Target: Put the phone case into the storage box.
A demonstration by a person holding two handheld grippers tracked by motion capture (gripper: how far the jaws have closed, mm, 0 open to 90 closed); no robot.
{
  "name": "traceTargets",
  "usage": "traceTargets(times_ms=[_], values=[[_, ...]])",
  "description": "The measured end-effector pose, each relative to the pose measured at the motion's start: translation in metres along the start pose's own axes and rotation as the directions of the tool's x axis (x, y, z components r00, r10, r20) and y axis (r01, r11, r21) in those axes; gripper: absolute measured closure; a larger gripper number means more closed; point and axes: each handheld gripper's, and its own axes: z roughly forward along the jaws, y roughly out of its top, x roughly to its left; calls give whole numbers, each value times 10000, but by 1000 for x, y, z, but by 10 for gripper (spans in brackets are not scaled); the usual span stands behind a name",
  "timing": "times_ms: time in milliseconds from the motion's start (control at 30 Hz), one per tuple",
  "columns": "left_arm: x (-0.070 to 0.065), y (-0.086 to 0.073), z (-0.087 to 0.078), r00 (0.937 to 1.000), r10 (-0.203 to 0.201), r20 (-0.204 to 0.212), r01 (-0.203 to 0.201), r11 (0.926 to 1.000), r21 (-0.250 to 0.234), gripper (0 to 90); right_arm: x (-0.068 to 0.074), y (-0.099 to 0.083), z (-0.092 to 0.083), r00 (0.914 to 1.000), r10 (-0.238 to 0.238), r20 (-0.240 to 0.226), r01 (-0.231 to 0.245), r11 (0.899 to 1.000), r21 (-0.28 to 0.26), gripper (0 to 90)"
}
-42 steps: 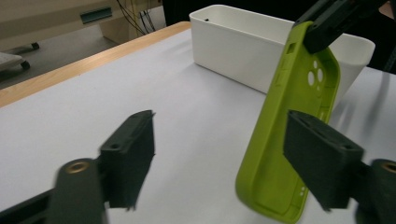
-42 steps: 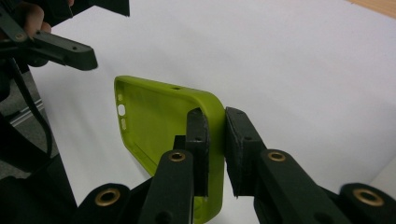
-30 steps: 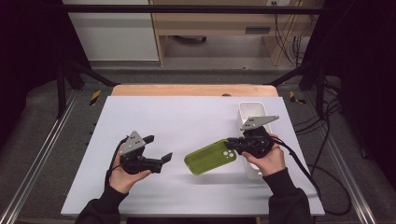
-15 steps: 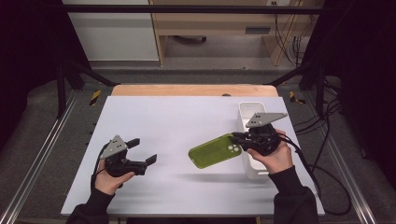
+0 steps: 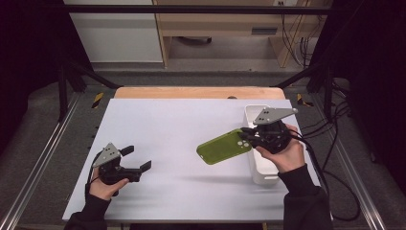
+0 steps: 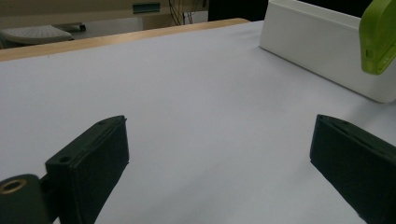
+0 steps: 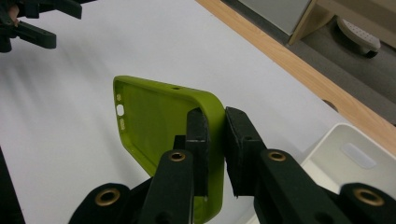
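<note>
A green phone case [image 5: 223, 146] hangs tilted above the white tabletop [image 5: 182, 124], held by its edge in my right gripper [image 5: 246, 138]. In the right gripper view the two jaws pinch the rim of the case [image 7: 154, 126], its hollow inside facing the camera. My left gripper [image 5: 136, 159] rests low over the table's front left, open, nothing between its fingers [image 6: 88, 161]. A corner of the green case [image 6: 379, 35] shows at the upper right of the left gripper view.
A long white bin [image 5: 258, 160] stands at the table's right side, under my right hand; its wall [image 6: 322, 39] is also in the left gripper view. A wooden strip [image 5: 201, 92] runs along the far edge. Cables trail off right.
My left gripper has slid left and toward the front edge, away from the case. My right gripper has lifted the green case higher above the table.
</note>
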Motion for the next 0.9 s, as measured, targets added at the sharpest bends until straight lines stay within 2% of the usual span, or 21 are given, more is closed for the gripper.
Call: traceTargets(times_ms=[300,433,700,900], values=[[5,-4,-3,10000,-55,-54,55,10000,-60,44,-2,11,-7,9967,-566,579,562,9984,77,805],[7,-5,-4,10000,-44,-67,44,10000,-41,44,-4,16,-11,9953,-676,698,672,9977,83,805],[9,-8,-3,9999,-25,-98,25,10000,0,44,-8,26,-18,9846,-1180,1292,1158,9930,244,804],[9,-9,-3,9999,-24,-120,25,10000,19,44,-12,31,-24,9822,-1170,1471,1140,9931,283,804]])
